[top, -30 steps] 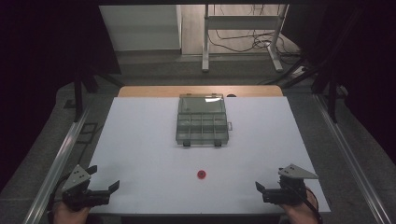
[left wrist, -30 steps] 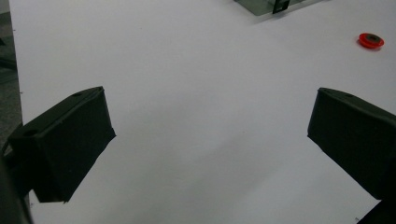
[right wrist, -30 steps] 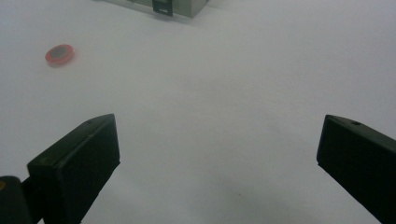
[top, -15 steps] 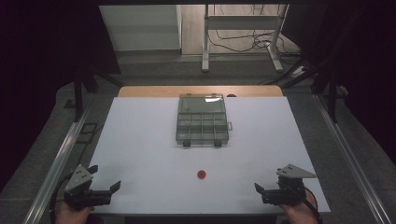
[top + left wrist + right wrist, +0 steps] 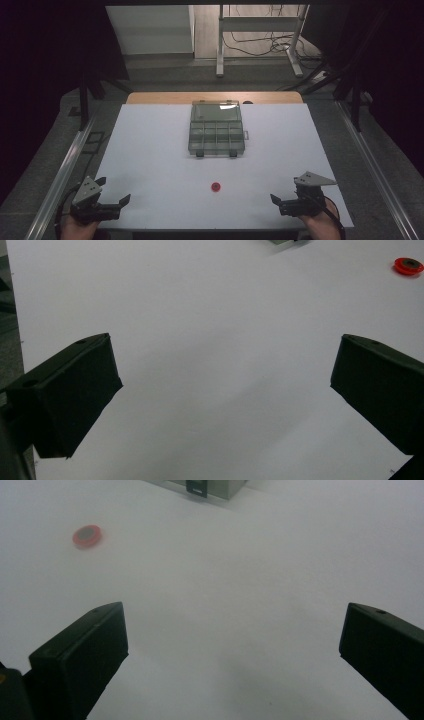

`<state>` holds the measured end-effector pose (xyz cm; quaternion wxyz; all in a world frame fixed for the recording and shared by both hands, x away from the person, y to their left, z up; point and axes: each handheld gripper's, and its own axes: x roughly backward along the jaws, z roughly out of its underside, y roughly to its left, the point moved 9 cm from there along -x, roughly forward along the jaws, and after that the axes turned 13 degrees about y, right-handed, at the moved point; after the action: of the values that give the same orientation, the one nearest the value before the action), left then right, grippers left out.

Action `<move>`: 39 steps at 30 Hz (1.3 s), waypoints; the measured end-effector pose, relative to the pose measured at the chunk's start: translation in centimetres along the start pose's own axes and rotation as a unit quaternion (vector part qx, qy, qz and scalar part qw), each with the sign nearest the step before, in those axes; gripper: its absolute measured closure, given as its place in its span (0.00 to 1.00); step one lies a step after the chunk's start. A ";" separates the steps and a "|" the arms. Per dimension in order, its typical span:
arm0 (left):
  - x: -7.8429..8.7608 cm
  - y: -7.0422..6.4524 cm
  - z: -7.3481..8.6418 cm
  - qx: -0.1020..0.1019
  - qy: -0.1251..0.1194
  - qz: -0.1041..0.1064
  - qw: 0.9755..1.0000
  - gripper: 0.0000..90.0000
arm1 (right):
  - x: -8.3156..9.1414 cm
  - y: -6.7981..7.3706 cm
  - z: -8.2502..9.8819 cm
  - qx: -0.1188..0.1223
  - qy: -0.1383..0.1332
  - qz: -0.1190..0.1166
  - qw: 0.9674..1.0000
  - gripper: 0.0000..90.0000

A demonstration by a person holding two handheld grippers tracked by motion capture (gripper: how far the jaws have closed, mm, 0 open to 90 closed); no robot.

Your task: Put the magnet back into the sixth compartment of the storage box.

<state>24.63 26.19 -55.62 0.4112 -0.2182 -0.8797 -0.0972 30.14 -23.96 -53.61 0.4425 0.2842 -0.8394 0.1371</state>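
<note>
A small red disc lies flat on the white table, near the front and about midway between my hands. A clear plastic compartment box sits further back at the centre, lid closed as far as I can tell. My left gripper rests at the front left corner, open and holding nothing. My right gripper is at the front right, also open and holding nothing. The left gripper has the disc far off at upper right. The right gripper has the disc at upper left.
A corner of the box shows at the top of the right gripper view. Metal rails run along both sides of the table. A wooden strip borders the far edge, with a stand and cables on the floor behind.
The right gripper has edged very slightly to the left. The left gripper, the disc and the box have stayed where they were.
</note>
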 end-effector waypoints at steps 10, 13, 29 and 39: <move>0.1 0.1 0.0 0.003 -0.003 0.002 1.000 0.00 | -0.5 0.4 -1.3 0.009 0.007 0.004 1.000 0.00; 0.0 0.1 0.0 0.003 -0.002 0.002 1.000 0.00 | -0.6 0.8 -1.5 0.016 0.013 0.004 1.000 0.00; -0.1 0.0 0.0 -0.002 0.003 -0.001 1.000 0.00 | -1.5 2.2 -3.6 0.052 0.015 -0.009 0.998 0.00; -0.1 0.0 0.0 -0.001 0.003 -0.001 1.000 0.00 | -2.3 2.9 -4.6 0.064 0.024 -0.018 0.997 0.00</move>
<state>24.64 26.16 -55.69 0.4138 -0.2171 -0.8785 -0.0990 32.43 -18.59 -52.81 0.4462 0.3236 -0.8126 0.1895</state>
